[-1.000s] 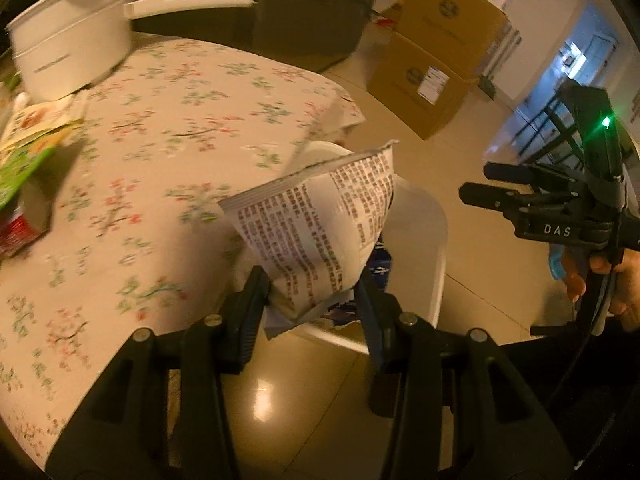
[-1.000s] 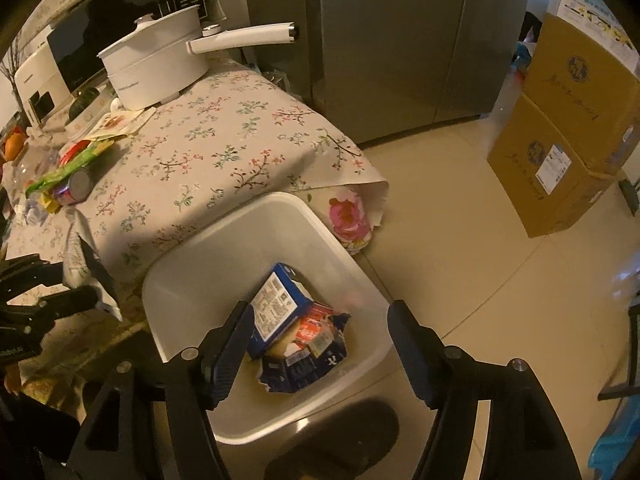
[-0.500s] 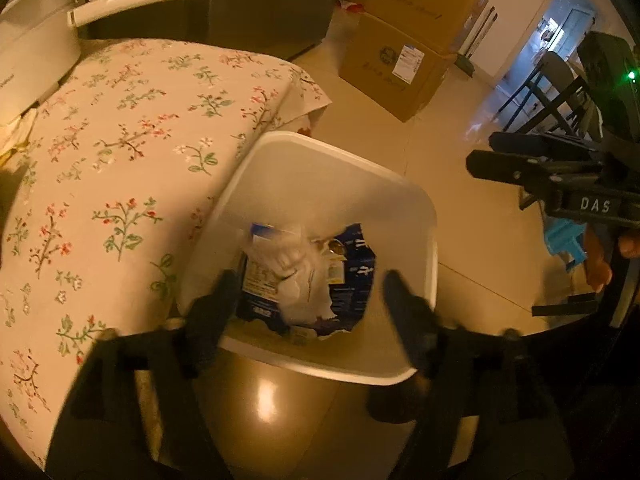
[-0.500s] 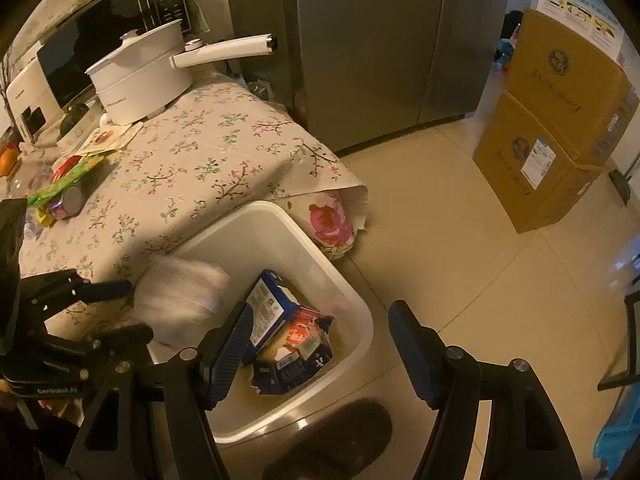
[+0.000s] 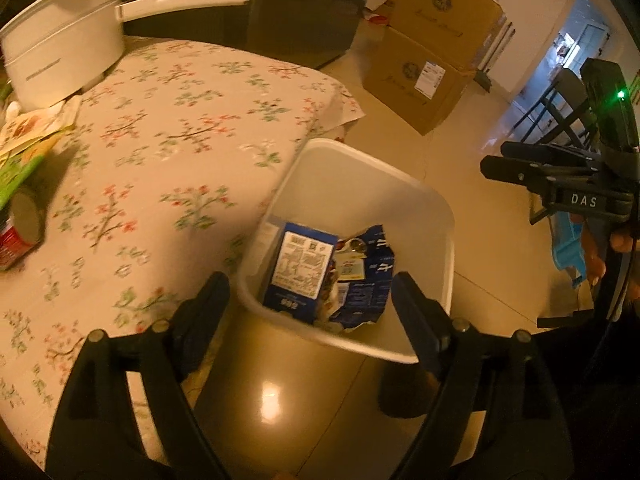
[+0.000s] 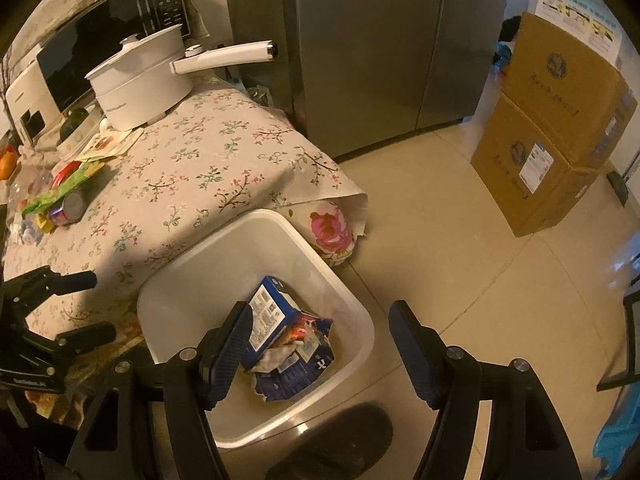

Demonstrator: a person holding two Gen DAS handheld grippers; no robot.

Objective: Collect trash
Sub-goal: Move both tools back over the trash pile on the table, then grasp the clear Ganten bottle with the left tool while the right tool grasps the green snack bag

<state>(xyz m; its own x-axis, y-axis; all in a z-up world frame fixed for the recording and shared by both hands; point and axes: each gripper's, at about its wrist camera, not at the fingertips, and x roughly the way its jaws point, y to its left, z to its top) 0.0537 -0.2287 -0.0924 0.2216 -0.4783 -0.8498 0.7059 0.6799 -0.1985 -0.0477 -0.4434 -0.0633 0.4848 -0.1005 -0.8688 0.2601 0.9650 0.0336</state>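
Observation:
A white bin (image 5: 380,164) (image 6: 256,220) stands on the floor against the table's corner. In it lie a blue box (image 5: 302,268) (image 6: 268,320) and a crumpled blue wrapper (image 5: 368,280). My left gripper (image 5: 309,284) hangs over the bin's near edge, its jaws opening with nothing between them. My right gripper (image 6: 322,314) is open above the bin, holding nothing. On the floral table (image 5: 180,128), a can (image 5: 20,228) (image 6: 68,208) lies on its side under a green packet (image 6: 60,192).
A white pot (image 5: 64,52) (image 6: 140,80) with a long handle stands at the table's back, its handle jutting past the edge. Stacked cardboard boxes (image 5: 432,52) (image 6: 552,128) and a fridge (image 6: 380,40) border the tiled floor. A dark shoe (image 6: 340,440) rests by the bin.
The left gripper let go of the printed white wrapper, which fell into the bin, and its jaws spread wide. The right gripper stayed open over the bin.

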